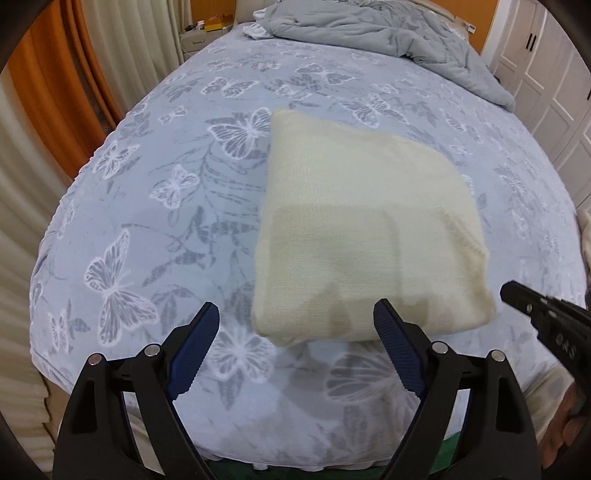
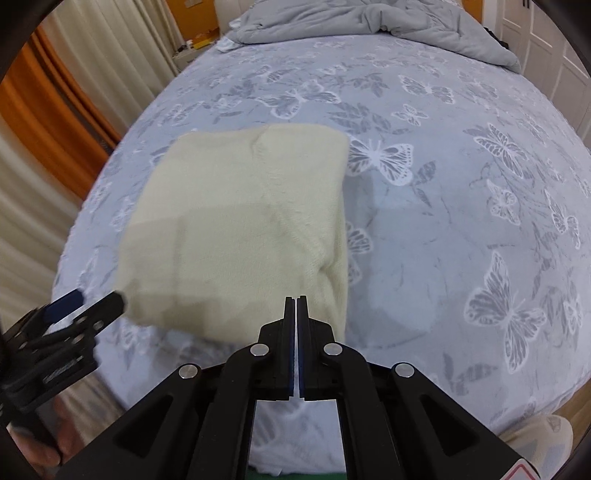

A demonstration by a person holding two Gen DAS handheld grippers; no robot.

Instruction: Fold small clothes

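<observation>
- The cream knitted garment point(image 1: 369, 236), folded into a thick square bundle, lies on the pale blue butterfly-print bedspread point(image 1: 155, 206) near the bed's front edge, and it looks close to finished.
- The left gripper point(image 1: 295, 332) hovers just short of the bundle's near edge, blue-padded fingers point(image 1: 192, 350) spread wide, nothing between them.
- The right gripper point(image 2: 296, 306) sits over the bundle's near right corner, its jaws pressed together; no cloth shows between the tips, so I read it as empty.
- My judgement: the step in hand is tidying or the last fold. To do it well, come in low with the spread left gripper and take every layer at the near edge, not just the top one.
- The right gripper, being shut, suits pressing down on the corner to stop the stack sliding on the smooth cover.
- Carry any fold straight over, edges matched, or the knit will sag out of square.
- Hard to tell: the bundle is motion-blurred in both views, so layer count and seams are unclear.
- A diagonal ridge in the right wrist view may be a sleeve seam; not certain.
- The underside and far edge are hidden.
- A rumpled grey duvet point(image 1: 388, 33) lies far back, well apart.
</observation>
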